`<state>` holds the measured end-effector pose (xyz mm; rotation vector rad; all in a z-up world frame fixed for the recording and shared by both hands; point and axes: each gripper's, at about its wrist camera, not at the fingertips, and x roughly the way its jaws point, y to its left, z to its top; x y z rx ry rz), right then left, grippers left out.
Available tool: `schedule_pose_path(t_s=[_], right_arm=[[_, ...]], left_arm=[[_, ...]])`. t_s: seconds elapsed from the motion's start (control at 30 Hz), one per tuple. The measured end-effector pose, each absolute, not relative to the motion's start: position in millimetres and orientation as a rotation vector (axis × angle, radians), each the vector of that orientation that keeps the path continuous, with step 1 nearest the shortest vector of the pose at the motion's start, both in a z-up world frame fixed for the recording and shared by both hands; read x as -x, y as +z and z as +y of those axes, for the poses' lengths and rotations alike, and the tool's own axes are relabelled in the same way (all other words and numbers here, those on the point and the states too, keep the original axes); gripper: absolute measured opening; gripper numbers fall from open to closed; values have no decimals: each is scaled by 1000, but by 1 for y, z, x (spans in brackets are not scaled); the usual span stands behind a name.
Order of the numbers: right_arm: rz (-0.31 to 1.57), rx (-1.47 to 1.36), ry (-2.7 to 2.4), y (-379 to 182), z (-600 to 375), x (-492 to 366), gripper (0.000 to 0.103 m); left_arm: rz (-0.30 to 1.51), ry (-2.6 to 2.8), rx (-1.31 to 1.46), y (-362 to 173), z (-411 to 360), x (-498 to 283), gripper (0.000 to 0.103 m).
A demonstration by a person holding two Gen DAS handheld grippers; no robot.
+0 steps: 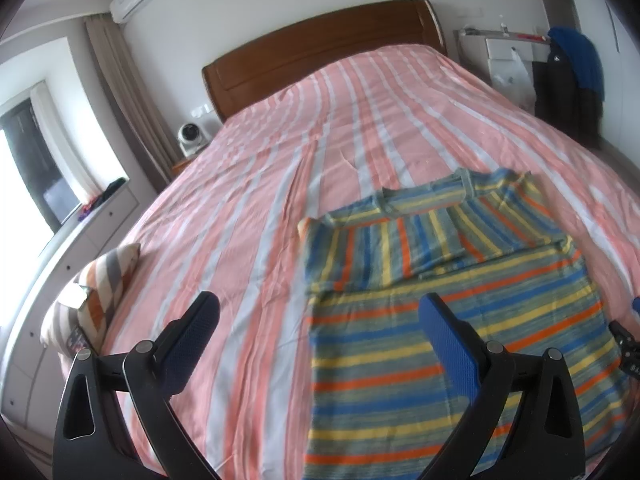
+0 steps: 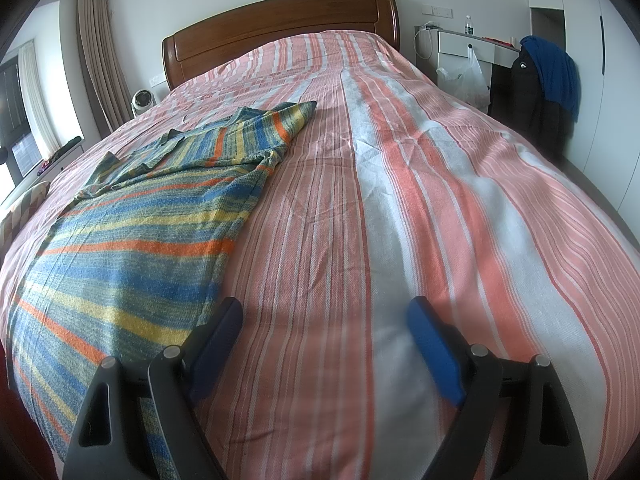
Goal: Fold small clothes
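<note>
A small striped shirt (image 1: 448, 312) in blue, yellow, orange and grey-green lies flat on the pink-and-white striped bedspread (image 1: 248, 216), its left sleeve folded across the chest and its collar toward the headboard. My left gripper (image 1: 320, 312) hovers open over the shirt's left edge, with only cloth and bedspread showing between its blue pads. In the right wrist view the same shirt (image 2: 132, 240) lies to the left. My right gripper (image 2: 326, 316) stands open above the bare bedspread (image 2: 400, 184) just beside the shirt's right edge, holding nothing.
A wooden headboard (image 1: 320, 44) closes the far end of the bed. A striped cushion (image 1: 100, 284) lies at the bed's left edge beside white drawers (image 1: 52, 280). To the right stand a white desk (image 2: 468, 46), a hanging plastic bag (image 2: 472, 76) and a chair with dark and blue clothes (image 2: 548, 84).
</note>
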<state>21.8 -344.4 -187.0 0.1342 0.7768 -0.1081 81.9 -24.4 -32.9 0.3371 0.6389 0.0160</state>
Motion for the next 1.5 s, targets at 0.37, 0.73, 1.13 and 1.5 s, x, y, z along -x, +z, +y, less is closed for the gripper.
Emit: schedule_pose_path(t_s=[0.37, 0.73, 1.13, 1.5], right_arm=[[780, -132, -105, -187, -344, -22, 84], [764, -47, -88, -140, -331, 14, 84], [1107, -77, 156, -148, -327, 61, 83], [1332, -158, 323, -193, -307, 56, 39]], left_arm=[[748, -21, -326, -62, -18, -76, 100], [1018, -31, -296, -157, 56, -32, 100], [1210, -115, -166, -188, 105, 6, 99], [1308, -212, -97, -196, 96, 6, 38]])
